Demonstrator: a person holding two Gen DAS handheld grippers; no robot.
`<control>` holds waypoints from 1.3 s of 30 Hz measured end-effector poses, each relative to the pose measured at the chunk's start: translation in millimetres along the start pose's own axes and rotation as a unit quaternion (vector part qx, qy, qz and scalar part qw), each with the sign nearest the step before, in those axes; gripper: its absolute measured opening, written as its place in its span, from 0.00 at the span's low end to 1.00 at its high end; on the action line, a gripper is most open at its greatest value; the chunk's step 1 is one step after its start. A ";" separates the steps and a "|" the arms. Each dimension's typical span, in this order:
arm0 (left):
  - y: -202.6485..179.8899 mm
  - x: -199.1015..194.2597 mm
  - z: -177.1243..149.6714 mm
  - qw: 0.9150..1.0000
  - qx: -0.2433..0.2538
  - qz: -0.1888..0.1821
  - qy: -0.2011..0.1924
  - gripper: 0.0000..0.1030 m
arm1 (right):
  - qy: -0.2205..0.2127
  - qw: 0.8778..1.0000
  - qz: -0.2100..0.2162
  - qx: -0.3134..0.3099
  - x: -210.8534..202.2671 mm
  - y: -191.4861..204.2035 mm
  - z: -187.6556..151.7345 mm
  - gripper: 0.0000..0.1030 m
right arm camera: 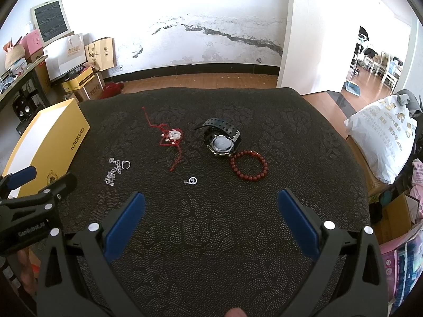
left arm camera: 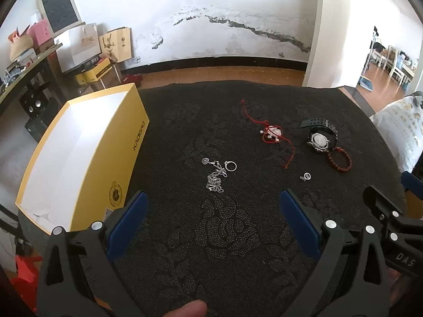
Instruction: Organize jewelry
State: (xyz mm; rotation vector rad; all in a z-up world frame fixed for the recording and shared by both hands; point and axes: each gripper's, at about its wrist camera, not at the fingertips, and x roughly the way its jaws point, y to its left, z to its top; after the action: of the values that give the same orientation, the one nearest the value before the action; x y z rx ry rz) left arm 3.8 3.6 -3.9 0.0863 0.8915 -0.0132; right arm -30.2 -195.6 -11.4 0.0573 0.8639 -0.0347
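Observation:
Jewelry lies spread on a dark patterned cloth [left arm camera: 211, 237]. A silver chain necklace [left arm camera: 215, 178] with a ring [left arm camera: 230, 166] lies just ahead of my left gripper [left arm camera: 212, 198], which is open and empty. Further right are a red cord bracelet with a pendant [left arm camera: 272, 134], a black watch [left arm camera: 321, 134], a red bead bracelet [left arm camera: 341, 161] and a small silver charm [left arm camera: 306, 177]. My right gripper [right arm camera: 211, 196] is open and empty, short of the charm [right arm camera: 192, 181], bead bracelet [right arm camera: 248, 165] and watch [right arm camera: 222, 138]. An open yellow box [left arm camera: 79, 153] stands at the left.
The cloth-covered table ends at the far side before a wooden floor and a stained white wall. Bags and boxes [left arm camera: 87, 45] are stacked at the back left. A white printed bag [right arm camera: 383, 137] and cartons sit right of the table. A door [right arm camera: 298, 26] stands open.

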 end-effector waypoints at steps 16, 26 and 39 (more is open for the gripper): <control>1.5 20.0 5.0 0.999 -0.018 -0.010 0.024 0.94 | 0.001 1.000 0.001 0.005 5.7 -2.5 2.9 0.94; 1.0 25.8 6.2 0.999 -0.020 -0.013 0.029 0.94 | -0.001 1.000 0.001 0.004 7.3 -4.6 2.4 0.94; -1.6 26.4 5.8 0.999 -0.020 -0.016 0.029 0.94 | -0.001 1.000 0.001 0.004 7.4 -4.5 2.2 0.94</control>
State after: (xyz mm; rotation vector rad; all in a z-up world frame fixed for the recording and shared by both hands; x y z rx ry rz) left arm 24.8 2.2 -20.9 0.0363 0.9514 -0.0222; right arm -23.9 -200.3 -15.8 0.0656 0.8618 -0.0372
